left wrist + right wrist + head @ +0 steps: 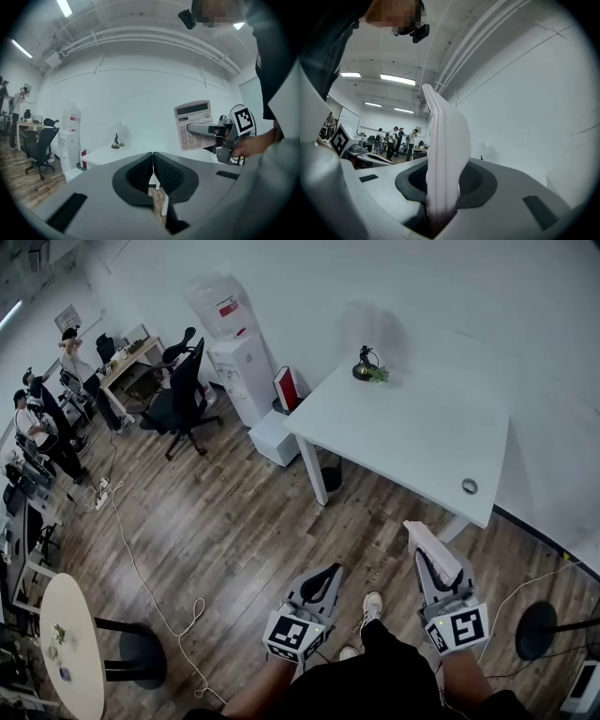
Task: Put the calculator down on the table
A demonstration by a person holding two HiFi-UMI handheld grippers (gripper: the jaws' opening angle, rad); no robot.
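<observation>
1. Both grippers are held out low in front of the body, roughly level, over the wooden floor (216, 521); the left gripper (325, 576) is seen at 6 o'clock in the head view, the right gripper (433, 566) at about 5 o'clock.
2. The left gripper's jaws are pressed together, pad against pad, in the left gripper view (153, 172), and nothing is held between them.
3. The calculator (429, 542) is clamped edge-on in the right gripper's jaws and stands upright above them. Its thin white side is seen rising at 12 o'clock in the right gripper view (443, 150).
4. From the left gripper view the keypad and display of the calculator (193, 123) are seen at 2 o'clock, crossed by one jaw of the right gripper (200, 128).
5. The calculator is in the air, not yet on the white table (412, 442), whose near edge lies just beyond it at 12 o'clock.
6. Most of the tabletop is bare. A small plant ornament (366, 365) stands at the far corner, at 11 o'clock, and a small ring-shaped object (470, 486) lies near the front edge, at 1 o'clock.
7. A water dispenser (234, 352) and an office chair (183, 385) are found well apart, at 10 o'clock.
</observation>
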